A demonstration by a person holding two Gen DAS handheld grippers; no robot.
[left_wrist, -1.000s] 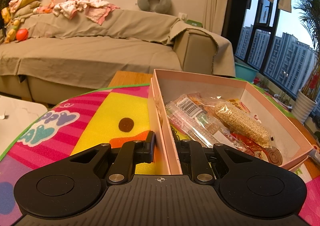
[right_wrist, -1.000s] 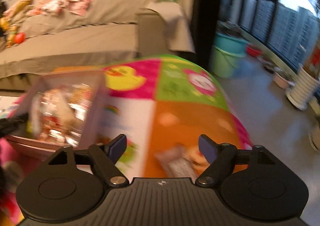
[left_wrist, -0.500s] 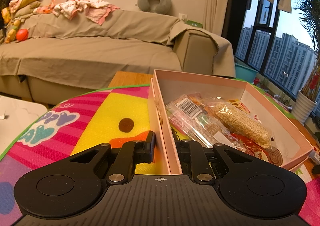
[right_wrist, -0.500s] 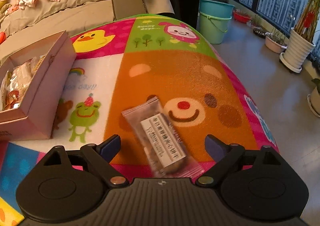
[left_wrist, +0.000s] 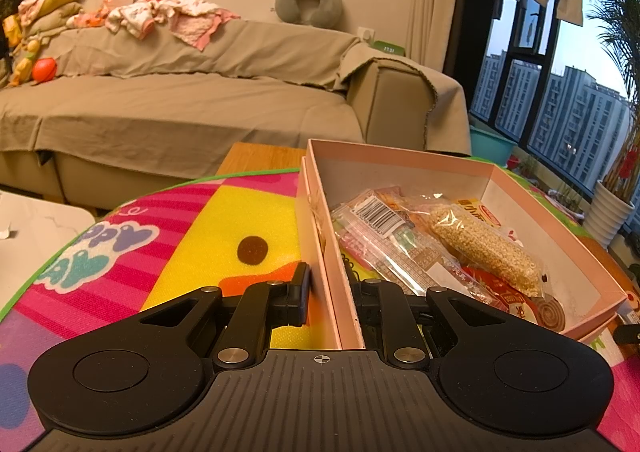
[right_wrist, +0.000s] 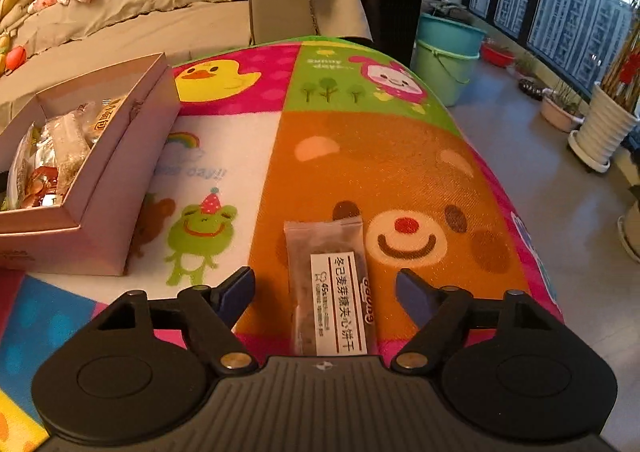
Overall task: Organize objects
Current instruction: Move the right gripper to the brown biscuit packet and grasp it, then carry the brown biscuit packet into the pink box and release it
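Observation:
A pink cardboard box (left_wrist: 404, 156) (right_wrist: 120, 156) holds several snack packets, among them a sesame bar (left_wrist: 484, 248). My left gripper (left_wrist: 329, 292) is shut on the box's near left wall, one finger outside and one inside. On the cartoon mat lies a clear snack packet (right_wrist: 330, 284) with a white label. My right gripper (right_wrist: 326, 288) hangs low over that packet, which lies between the fingers. Its jaws are closing and the pads stand apart from the packet's sides.
The colourful mat (right_wrist: 380, 156) covers the table, whose right edge drops to the floor. A covered sofa (left_wrist: 180, 100) stands behind. Two buckets (right_wrist: 444, 56) and potted plants (right_wrist: 600, 124) are on the floor by the window.
The right gripper has swung away from the box, sunk toward the mat, and now straddles the packet, its fingers narrower than half a second ago. The left gripper and box have not moved.

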